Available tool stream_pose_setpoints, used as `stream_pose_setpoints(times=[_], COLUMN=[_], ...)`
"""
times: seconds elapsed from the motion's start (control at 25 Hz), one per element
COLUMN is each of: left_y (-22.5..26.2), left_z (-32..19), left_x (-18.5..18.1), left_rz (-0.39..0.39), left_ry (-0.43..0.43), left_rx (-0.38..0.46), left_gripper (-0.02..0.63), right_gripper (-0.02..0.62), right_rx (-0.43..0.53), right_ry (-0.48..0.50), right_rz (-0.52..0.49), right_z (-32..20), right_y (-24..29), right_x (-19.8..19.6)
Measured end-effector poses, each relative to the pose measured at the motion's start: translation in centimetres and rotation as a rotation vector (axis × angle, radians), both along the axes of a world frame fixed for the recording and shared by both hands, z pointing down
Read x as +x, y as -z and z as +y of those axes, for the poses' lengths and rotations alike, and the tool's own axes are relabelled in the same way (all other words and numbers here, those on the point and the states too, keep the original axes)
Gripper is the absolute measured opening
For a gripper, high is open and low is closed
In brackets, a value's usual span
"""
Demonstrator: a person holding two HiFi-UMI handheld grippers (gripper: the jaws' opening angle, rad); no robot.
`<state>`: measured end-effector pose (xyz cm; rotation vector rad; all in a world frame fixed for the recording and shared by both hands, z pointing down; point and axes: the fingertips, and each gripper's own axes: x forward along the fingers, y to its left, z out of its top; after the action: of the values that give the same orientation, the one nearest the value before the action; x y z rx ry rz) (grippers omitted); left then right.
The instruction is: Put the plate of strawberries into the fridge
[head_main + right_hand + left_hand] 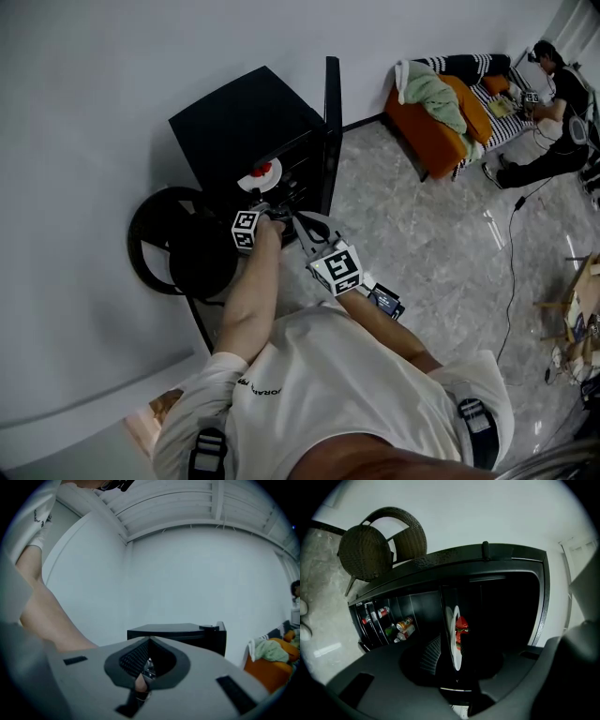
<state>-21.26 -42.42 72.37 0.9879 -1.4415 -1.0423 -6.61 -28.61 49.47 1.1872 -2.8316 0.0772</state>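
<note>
The black mini fridge stands against the wall with its door swung open. A white plate with red strawberries lies inside it. In the left gripper view the plate shows edge-on with the strawberries on it. It lies between the jaws of my left gripper, which stand apart from it, open. In the head view the left gripper reaches into the fridge mouth. My right gripper hangs just beside it, and its jaws meet at the tips, shut and empty.
A dark round wicker chair stands left of the fridge. Cans and bottles fill the door racks. An orange sofa with a green blanket sits at the back right, and a person sits on the floor beside it.
</note>
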Motion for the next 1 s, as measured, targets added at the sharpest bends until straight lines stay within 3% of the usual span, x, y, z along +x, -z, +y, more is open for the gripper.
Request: stream_pose_setpoints(times=[0.56,0.72,0.88,1.0], left_y=[2.3,3.4,5.0,6.9], left_z=[1.2,1.7,2.5,3.4], left_x=[0.7,1.0,1.2,2.2], left_rz=[0.006,-0.004,-0.014,-0.050], left_ry=[-0.013,-0.027,-0.048,-0.119], left_rx=[0.077,0.100,0.118,0.169], left_gripper=[0.109,0.024,0.003,0.002], right_gripper=[0.012,0.012,0.012,0.012], right_rx=[-0.007,-0.004,-0.006,-0.008], right_ry=[-0.009,-0.012,-0.001,0.001], right_rz=[-0.012,-0.012,-0.012,-0.010], right_z=[0.5,0.6,0.9,1.2], right_y=[-0.3,-0.3,-0.4,-0.4], right_x=[0.4,0.4,0.3,0.3])
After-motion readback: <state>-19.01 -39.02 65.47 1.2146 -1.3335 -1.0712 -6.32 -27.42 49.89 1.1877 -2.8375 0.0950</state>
